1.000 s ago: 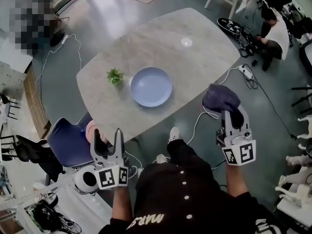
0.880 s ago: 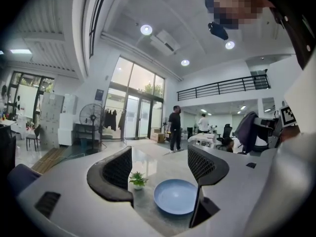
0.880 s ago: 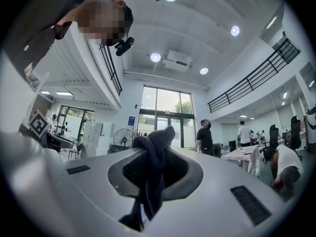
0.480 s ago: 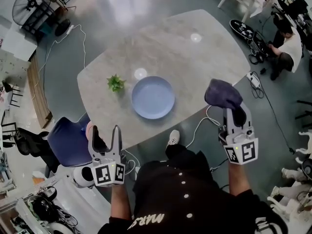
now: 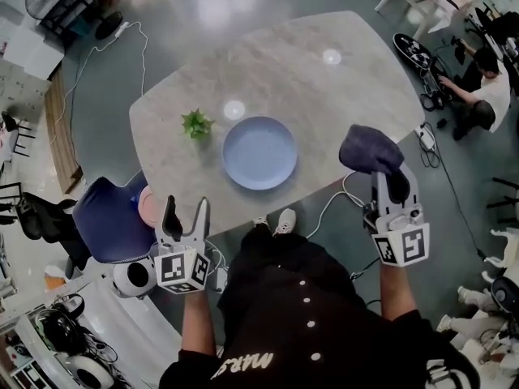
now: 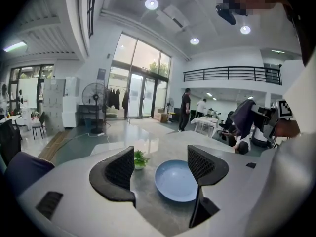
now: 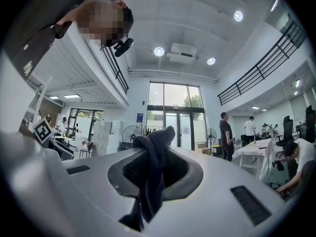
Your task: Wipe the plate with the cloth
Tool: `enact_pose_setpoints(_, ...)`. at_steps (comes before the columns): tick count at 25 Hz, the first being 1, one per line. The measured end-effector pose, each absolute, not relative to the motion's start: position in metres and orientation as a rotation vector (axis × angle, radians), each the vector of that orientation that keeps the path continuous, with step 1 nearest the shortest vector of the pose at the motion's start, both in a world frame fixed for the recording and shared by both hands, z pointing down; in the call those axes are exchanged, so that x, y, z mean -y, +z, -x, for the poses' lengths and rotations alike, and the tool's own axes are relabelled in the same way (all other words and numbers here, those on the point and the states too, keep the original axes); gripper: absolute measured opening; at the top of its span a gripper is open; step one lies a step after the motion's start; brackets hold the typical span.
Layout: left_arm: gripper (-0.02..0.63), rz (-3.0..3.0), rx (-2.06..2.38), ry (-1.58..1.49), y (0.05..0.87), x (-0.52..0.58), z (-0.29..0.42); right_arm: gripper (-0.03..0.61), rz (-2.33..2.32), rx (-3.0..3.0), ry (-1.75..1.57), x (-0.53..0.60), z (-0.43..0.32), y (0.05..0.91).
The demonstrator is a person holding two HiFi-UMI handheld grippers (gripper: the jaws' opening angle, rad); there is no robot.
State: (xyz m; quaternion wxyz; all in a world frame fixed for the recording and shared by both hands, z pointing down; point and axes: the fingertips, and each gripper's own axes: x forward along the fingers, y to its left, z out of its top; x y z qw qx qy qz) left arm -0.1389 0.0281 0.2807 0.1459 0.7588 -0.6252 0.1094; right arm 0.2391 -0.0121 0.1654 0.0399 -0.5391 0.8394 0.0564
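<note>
A pale blue plate [image 5: 259,152] lies empty near the front edge of the grey table [image 5: 324,96]; the left gripper view shows the plate [image 6: 177,180] between and beyond the open jaws. My left gripper [image 5: 185,210] hangs open off the table's front left, holding nothing. Off the table's right front edge, my right gripper [image 5: 389,186] is shut on a dark blue cloth [image 5: 369,151], which bunches above the jaws. In the right gripper view the cloth [image 7: 152,172] hangs pinched between the jaws of the right gripper [image 7: 157,168], pointing up at the hall.
A small green potted plant [image 5: 195,124] stands just left of the plate. A blue chair [image 5: 109,221] sits at the table's front left corner. Cables [image 5: 340,197] trail on the floor near my feet. A person [image 5: 478,83] crouches at the far right.
The head view has shifted, so table and plate sit slightly lower right in frame. Both grippers keep their hold and stay off the table's front edge.
</note>
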Motion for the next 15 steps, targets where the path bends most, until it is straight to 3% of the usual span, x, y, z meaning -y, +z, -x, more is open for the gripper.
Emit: enact_pose_setpoints(15,0.288,-2.080,1.576,0.379,0.386,0.038,0.125,0.031,1.654,-2.655,0.213,0.076,-0.212,0.181)
